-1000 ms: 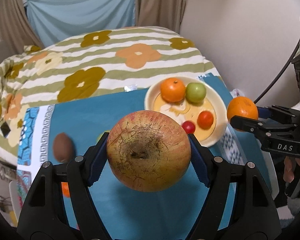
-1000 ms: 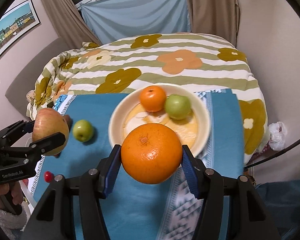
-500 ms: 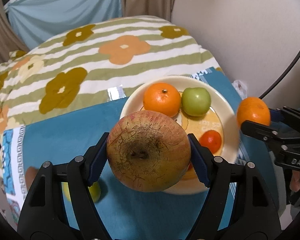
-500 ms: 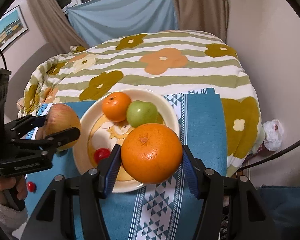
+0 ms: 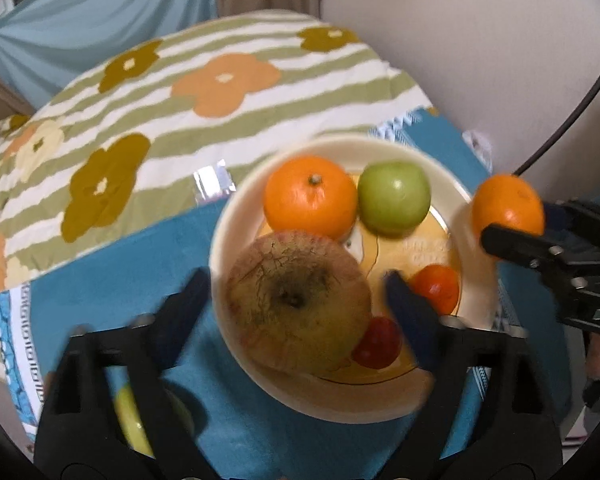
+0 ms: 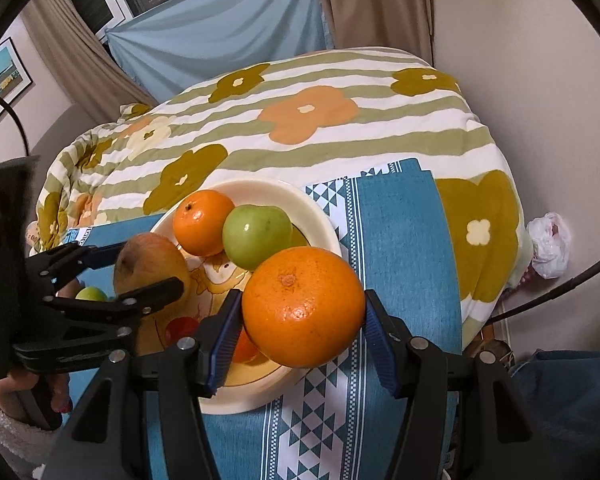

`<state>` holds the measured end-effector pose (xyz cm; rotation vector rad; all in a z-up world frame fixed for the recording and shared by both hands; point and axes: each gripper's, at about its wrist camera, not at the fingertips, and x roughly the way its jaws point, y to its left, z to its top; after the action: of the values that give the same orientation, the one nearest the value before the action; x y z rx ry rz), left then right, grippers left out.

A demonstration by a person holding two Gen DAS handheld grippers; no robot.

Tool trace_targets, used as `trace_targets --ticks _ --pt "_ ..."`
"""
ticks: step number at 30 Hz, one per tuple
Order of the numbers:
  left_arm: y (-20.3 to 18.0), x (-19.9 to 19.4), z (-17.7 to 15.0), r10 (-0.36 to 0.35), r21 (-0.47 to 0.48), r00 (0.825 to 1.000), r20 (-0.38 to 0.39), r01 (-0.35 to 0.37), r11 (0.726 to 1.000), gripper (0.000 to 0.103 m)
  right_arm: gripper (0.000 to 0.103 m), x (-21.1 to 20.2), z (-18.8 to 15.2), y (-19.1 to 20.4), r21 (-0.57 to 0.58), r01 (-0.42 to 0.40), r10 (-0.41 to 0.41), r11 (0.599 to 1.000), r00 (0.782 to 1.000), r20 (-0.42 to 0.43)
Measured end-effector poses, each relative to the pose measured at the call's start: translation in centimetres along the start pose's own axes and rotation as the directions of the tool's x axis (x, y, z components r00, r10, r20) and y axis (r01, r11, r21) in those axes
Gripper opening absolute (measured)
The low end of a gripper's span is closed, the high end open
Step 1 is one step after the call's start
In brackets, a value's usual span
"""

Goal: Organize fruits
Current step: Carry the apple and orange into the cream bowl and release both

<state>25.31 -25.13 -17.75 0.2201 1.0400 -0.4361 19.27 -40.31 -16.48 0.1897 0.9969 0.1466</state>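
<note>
The left gripper [image 5: 296, 300] has just been opening, its jaws now spread clear of the big russeted apple [image 5: 298, 304], which sits between them over the near-left part of the cream plate [image 5: 236, 216], judged a release among the gathered fruit; the right gripper [image 6: 302, 328] stays clenched on a large orange [image 6: 303, 306], poised at the plate's near-right rim for its turn.

Between the right gripper's [image 6: 300, 332] matt blue pads, the orange [image 6: 303, 307] looks glossy and finely dimpled. Between the left gripper's [image 5: 298, 300] fingers, the apple [image 5: 298, 304] has dull, cracked, rough skin. The plate [image 5: 240, 216] beneath looks smooth and glazed; the blue cloth [image 6: 400, 240] is a matt weave.
</note>
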Motion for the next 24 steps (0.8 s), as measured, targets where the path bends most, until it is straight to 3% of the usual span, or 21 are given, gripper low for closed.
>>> trace_targets --ticks 11,24 --pt "1.6 -3.2 0.3 0.029 -0.047 0.999 0.04 -0.027 0.999 0.103 0.054 -0.1 0.7 0.2 -0.037 -0.007 0.006 0.999 1.0 -0.005" --pt "3.4 -5.8 -3.8 0.072 -0.159 0.997 0.025 -0.067 0.985 0.103 0.054 2.1 0.5 1.3 -0.185 -0.014 0.009 0.983 1.0 -0.026"
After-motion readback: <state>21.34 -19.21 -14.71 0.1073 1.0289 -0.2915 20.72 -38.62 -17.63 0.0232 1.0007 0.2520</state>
